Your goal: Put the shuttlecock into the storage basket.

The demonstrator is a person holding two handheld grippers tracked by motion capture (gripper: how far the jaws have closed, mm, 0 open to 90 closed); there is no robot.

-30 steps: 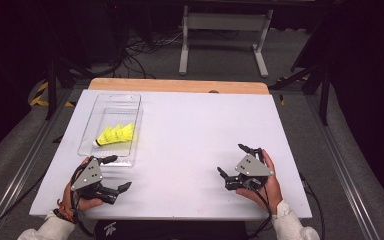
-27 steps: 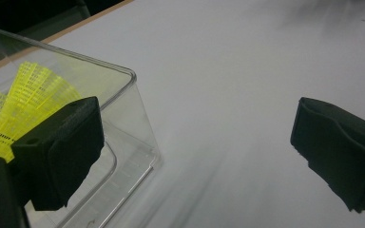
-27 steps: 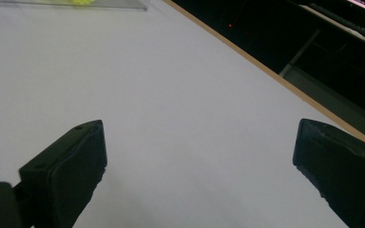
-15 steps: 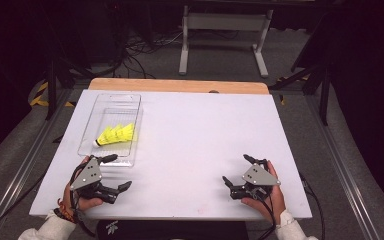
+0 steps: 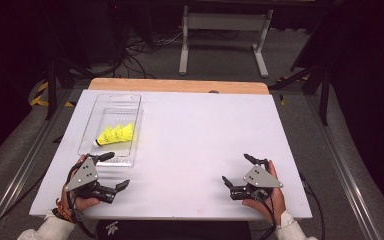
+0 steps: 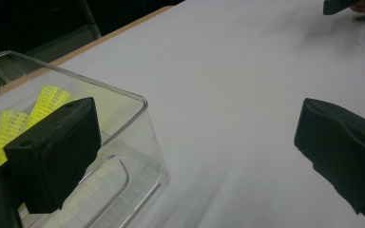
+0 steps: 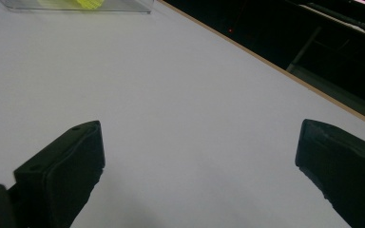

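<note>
A clear plastic tray lies at the left of the white table, with yellow shuttlecocks inside it. In the left gripper view the tray's corner and the yellow shuttlecocks lie just past one jaw. My left gripper rests open at the table's front left, just below the tray, nothing between its jaws. My right gripper sits open at the front right on bare table. The right gripper view catches the tray far off at its top left.
A wooden strip borders the table's far edge. Beyond it stand a metal stand and cables on a dark floor. Metal rails run along both sides of the table.
My right gripper has drawn back toward the front edge of the table. The left gripper has barely moved.
</note>
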